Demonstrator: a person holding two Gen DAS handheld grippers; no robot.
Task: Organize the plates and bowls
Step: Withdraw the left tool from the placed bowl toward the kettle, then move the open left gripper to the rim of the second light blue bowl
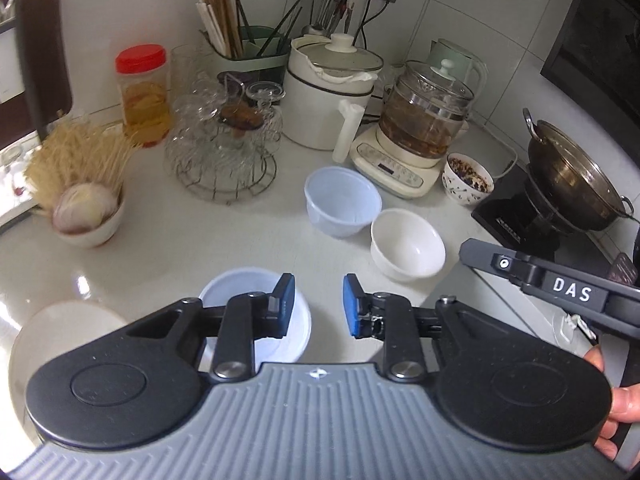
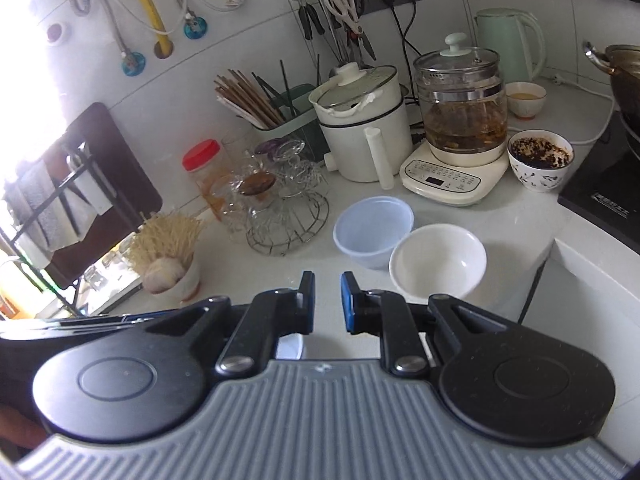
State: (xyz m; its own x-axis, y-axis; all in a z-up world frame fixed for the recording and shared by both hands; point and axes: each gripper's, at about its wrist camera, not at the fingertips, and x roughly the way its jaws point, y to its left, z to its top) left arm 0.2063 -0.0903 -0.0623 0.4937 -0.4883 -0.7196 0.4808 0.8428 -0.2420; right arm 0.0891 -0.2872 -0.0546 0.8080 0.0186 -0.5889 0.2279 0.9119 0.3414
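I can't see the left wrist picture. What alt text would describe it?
The left hand-held gripper, jaws apart and holding nothing, hangs over a white kitchen counter, just above a pale blue plastic bowl. Beyond stand another translucent plastic bowl and a white ceramic bowl side by side, with a glass kettle behind.

The left black two-finger gripper with blue pads (image 1: 319,306) points downward, jaws parted with nothing pressed between them. The right black gripper (image 2: 327,303), just beside it, shows a narrow empty gap. Bare fingers (image 1: 604,396) grasp its handle.
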